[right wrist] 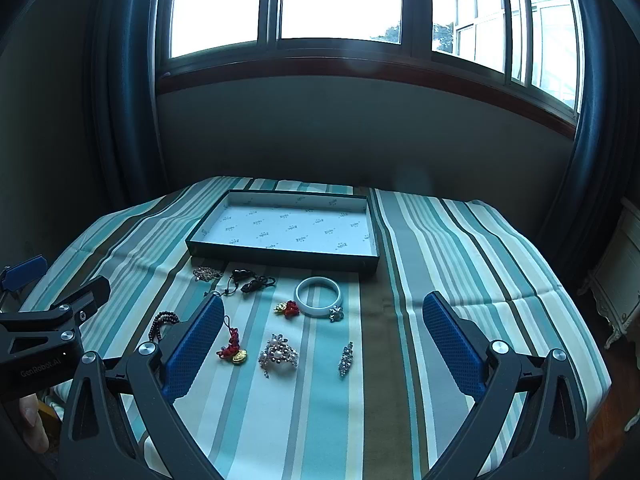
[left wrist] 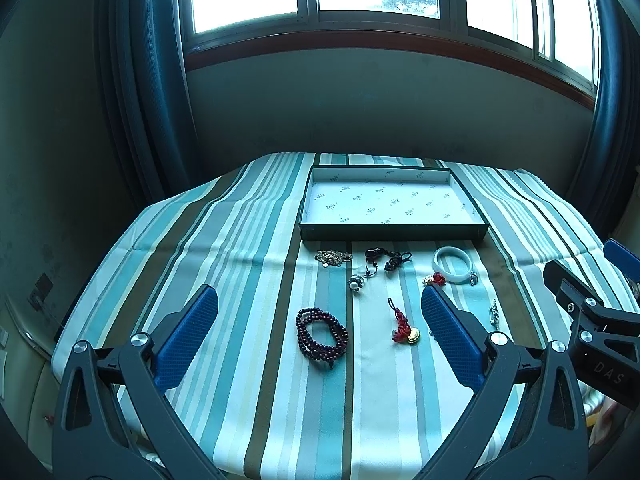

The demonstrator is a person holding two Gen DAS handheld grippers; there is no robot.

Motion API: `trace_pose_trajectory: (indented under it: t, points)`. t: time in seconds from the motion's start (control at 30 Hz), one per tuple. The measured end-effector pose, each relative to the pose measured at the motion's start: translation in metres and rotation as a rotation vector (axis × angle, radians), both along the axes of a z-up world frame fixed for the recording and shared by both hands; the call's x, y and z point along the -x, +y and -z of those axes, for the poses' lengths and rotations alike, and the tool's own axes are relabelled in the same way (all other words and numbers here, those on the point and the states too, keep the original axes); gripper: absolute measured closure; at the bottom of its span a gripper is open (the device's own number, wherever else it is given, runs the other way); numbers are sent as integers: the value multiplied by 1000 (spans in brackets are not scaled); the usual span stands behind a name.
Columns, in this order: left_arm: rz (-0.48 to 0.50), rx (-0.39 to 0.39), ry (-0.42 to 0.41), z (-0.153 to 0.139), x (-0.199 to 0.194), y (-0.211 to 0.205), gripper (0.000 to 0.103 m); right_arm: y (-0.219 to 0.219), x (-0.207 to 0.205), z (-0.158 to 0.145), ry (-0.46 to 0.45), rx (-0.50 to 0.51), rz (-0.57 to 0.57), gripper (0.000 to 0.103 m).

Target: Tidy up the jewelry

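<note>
Both jaws wide and empty, left gripper (left wrist: pixel 319 320) and right gripper (right wrist: pixel 323 328) hover low in frame over the striped bench (right wrist: pixel 460 248), jewelry like the bead bracelet (left wrist: pixel 321 333) and white bangle (right wrist: pixel 319 295) scattered mid-frame just below the empty tray (right wrist: pixel 288 228), likely awaiting sorting into it.

The left gripper (left wrist: pixel 319 334) hung with its jaws spread wide — the two blue ribbed pads (left wrist: pixel 187 336) stood far apart at the lower left and lower right of its own view, gripping nothing. The right gripper (right wrist: pixel 323 346) was held the same way, jaws wide, nothing between its pads (right wrist: pixel 454 346). Each tool showed in the other's view: the right one at the right edge, the left one at the lower left edge — where a fingertip (right wrist: pixel 34 424) of the person's hand showed beneath it.
</note>
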State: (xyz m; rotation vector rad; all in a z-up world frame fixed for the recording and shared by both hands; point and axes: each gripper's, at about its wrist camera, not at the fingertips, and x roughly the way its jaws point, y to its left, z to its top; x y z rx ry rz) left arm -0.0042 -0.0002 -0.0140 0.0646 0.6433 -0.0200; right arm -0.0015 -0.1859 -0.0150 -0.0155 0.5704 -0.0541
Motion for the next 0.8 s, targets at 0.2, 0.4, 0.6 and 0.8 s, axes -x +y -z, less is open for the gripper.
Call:
trace_pose_trajectory:
  t: [0.2,0.4,0.6,0.8]
  points:
    - [2,0,1,1,3,-1,2,-1,-1,0,0,0,0,4]
    - [2,-1,2,1,0,0,2,-1,-1,2,0,1,2,4]
    - [-42,15,37,12,-13,15,2,-11,-15,19,44,-19,8,4]
    - [-51,61,196,57,-35,29,2,-20,-37,64,190,-60,-22,4]
